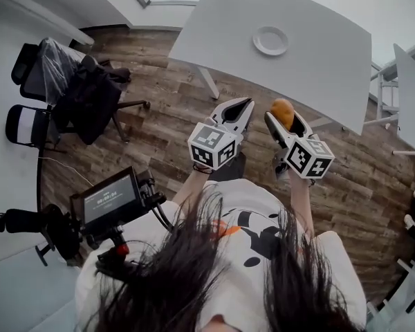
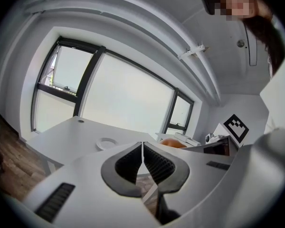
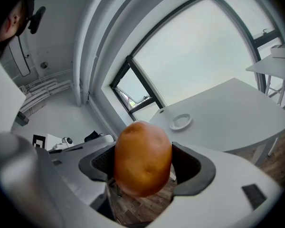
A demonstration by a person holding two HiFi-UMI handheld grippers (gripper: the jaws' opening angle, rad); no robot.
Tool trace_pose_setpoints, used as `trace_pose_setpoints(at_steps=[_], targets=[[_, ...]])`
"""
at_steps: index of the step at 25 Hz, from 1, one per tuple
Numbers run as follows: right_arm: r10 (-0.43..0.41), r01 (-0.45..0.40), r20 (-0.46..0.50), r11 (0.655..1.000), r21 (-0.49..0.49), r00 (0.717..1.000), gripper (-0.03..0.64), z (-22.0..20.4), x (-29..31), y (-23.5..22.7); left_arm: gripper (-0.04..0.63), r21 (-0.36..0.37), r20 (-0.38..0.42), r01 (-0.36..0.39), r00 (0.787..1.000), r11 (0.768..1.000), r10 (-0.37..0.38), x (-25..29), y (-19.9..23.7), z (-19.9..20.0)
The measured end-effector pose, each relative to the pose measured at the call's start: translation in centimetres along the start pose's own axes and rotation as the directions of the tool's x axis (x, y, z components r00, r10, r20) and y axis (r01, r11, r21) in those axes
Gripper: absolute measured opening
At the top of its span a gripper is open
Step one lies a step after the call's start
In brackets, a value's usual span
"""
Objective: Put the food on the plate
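A brown potato [image 3: 142, 158] sits clamped between the jaws of my right gripper [image 1: 283, 120], held in the air over the wood floor, short of the table; it shows as an orange lump [image 1: 282, 112] in the head view. A small white plate [image 1: 270, 40] lies empty on the white table [image 1: 318, 54], farther ahead; the right gripper view shows the plate [image 3: 180, 122] beyond the potato. My left gripper [image 1: 241, 114] is shut with nothing in it, its pads touching [image 2: 142, 151], just left of the right one. The plate [image 2: 107, 142] appears past them.
Black office chairs [image 1: 62, 88] with clothing over them stand at the left on the wood floor [image 1: 159, 137]. A camera rig with a screen [image 1: 111, 199] hangs near the person's body. A second white table [image 1: 409, 95] and a metal frame stand at the right.
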State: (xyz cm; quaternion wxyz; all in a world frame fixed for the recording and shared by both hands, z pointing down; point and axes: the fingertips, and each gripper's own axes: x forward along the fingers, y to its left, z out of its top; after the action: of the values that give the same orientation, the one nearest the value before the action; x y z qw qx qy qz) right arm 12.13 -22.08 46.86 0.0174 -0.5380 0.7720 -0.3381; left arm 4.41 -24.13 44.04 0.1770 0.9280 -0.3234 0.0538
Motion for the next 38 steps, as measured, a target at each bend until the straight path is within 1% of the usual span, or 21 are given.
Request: trace_pose_setpoints(at_steps=[7,12,17,24,28,33,38], targets=[[-0.065,0.065,0.008,0.998,0.024,0.998,0.360,3.0,6.3,-1.3,0.011,0.001,-0.025,0.065,0.998,0.998,-0.065,4.4,5.6,2.2],[-0.110,0.109,0.025,0.993,0.040,0.994,0.360,4.2,8.9,-2.2,0.011,-0.006,-0.027,0.101,0.995,0.995,-0.101,6.5,8.4,3.4],[-0.151,0.151,0.010,0.987,0.051,0.988,0.360,4.5,9.7,-3.4,0.011,-0.027,-0.061,0.136,0.989,0.990,-0.138,8.6,9.4,2.8],[-0.182,0.181,-0.004,0.981,0.061,0.983,0.360,5.6,10.1,-5.9,0.011,-0.049,-0.079,0.182,0.979,0.982,-0.186,11.8,8.4,2.5],[-0.168,0.168,-0.016,0.984,0.061,0.986,0.360,6.7,11.3,-7.9,0.011,-0.047,-0.090,0.166,0.981,0.985,-0.170,13.7,8.8,2.3],[-0.124,0.126,-0.034,0.991,0.042,0.992,0.360,8.9,13.7,-9.9,0.011,-0.051,-0.069,0.096,0.993,0.994,-0.099,15.9,10.9,3.5],[-0.071,0.072,-0.090,0.997,0.006,0.993,0.360,10.9,17.3,-12.3,0.011,-0.067,-0.060,0.032,0.998,0.997,-0.036,19.2,12.9,4.4]])
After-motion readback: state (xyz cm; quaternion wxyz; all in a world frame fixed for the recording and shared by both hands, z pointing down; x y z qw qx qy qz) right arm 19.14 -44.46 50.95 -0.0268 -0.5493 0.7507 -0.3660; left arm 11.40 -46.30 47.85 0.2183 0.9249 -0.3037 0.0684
